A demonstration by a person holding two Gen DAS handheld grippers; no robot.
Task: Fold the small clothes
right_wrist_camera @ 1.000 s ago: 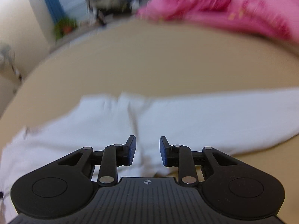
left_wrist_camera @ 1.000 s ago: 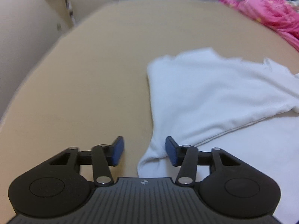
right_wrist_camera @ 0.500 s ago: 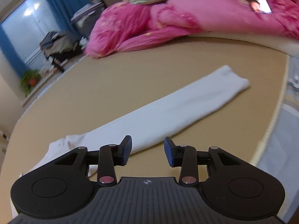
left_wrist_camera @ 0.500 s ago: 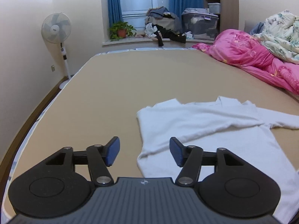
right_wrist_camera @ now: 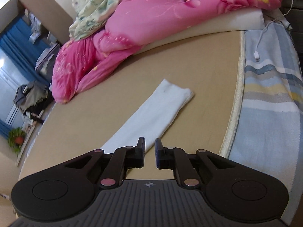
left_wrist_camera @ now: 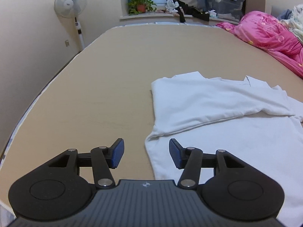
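A white long-sleeved top [left_wrist_camera: 217, 113] lies on the tan bed sheet [left_wrist_camera: 94, 94], its left sleeve folded across the chest. My left gripper [left_wrist_camera: 146, 155] is open and empty, its jaws straddling the top's left side edge. In the right wrist view the top's other sleeve [right_wrist_camera: 157, 113] stretches flat toward the bed's edge. My right gripper [right_wrist_camera: 150, 155] hovers over that sleeve near its shoulder end, jaws narrowed to a small gap with nothing between them.
A pink quilt [right_wrist_camera: 144, 30] and a floral blanket are heaped along the far side of the bed [left_wrist_camera: 269, 36]. A striped blue sheet [right_wrist_camera: 269, 104] with a white charging cable [right_wrist_camera: 260, 43] borders the bed edge. A fan [left_wrist_camera: 71, 5] stands by the wall.
Both grippers pulled back and swung. The left one came nearer the top's left edge. The right one turned along the outstretched sleeve and its jaws narrowed.
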